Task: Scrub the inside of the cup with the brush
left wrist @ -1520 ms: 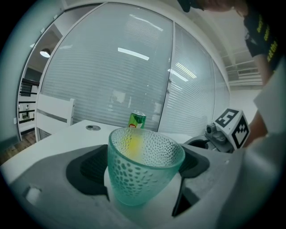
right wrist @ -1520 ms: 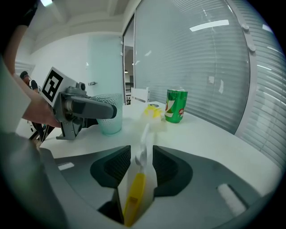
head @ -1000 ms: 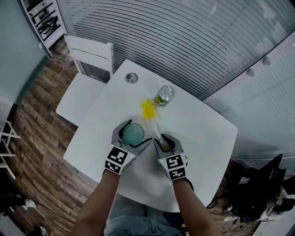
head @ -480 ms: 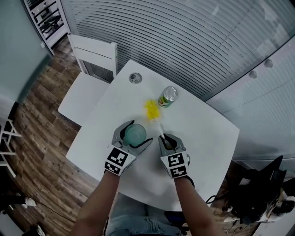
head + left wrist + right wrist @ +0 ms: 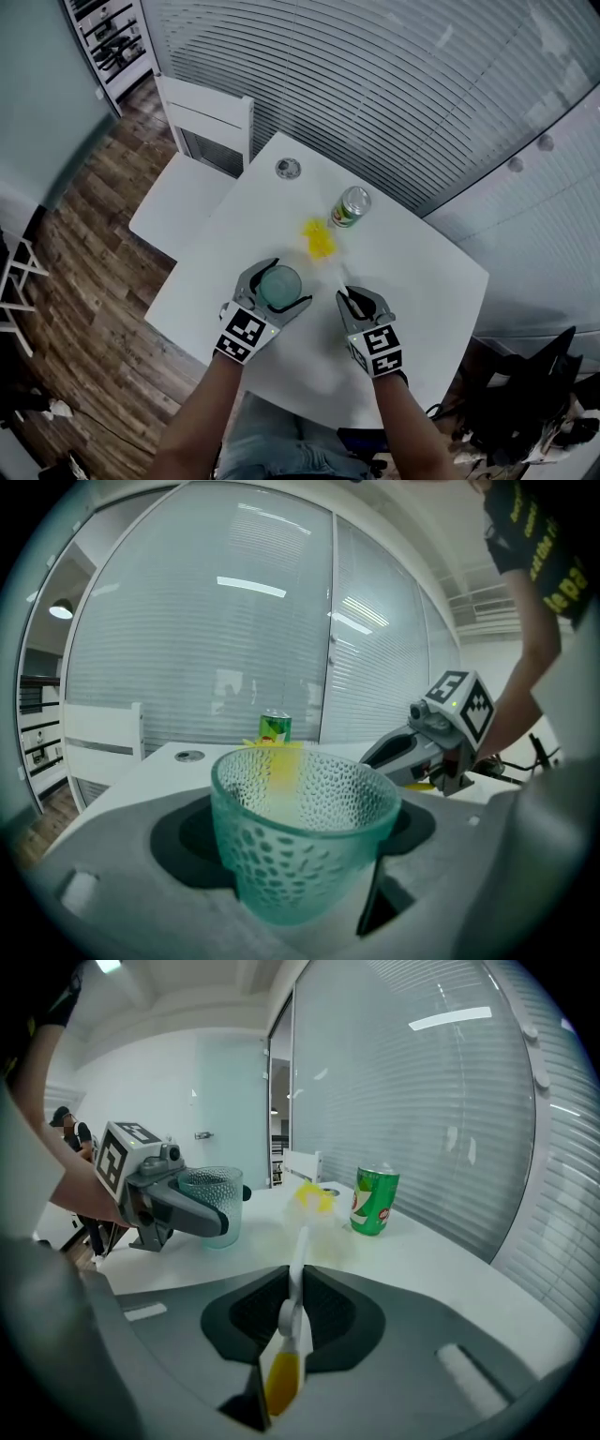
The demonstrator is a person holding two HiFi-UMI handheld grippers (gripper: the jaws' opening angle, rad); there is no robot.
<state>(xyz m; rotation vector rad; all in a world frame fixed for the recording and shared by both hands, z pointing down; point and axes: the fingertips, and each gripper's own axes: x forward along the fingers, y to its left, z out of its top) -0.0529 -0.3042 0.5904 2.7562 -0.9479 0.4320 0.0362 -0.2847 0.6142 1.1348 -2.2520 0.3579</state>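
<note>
The left tool (image 5: 287, 282) has just closed on the dimpled teal cup (image 5: 300, 827), upright on the near tabletop (image 5: 417, 272). The right tool (image 5: 355, 298) has just clamped the brush (image 5: 298, 1274) by its handle. Cup judged rigid, slippery, perhaps fragile: hold its wall.

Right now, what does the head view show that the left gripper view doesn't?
Only the head view: the person's left forearm and right forearm from above, and the table's whole outline. Only the left gripper view: the cup's dimpled wall, side on, and the person's dark sleeve. Both: the cup, the green can, the brush with its yellow head, the right gripper, and a round disc on the table.
</note>
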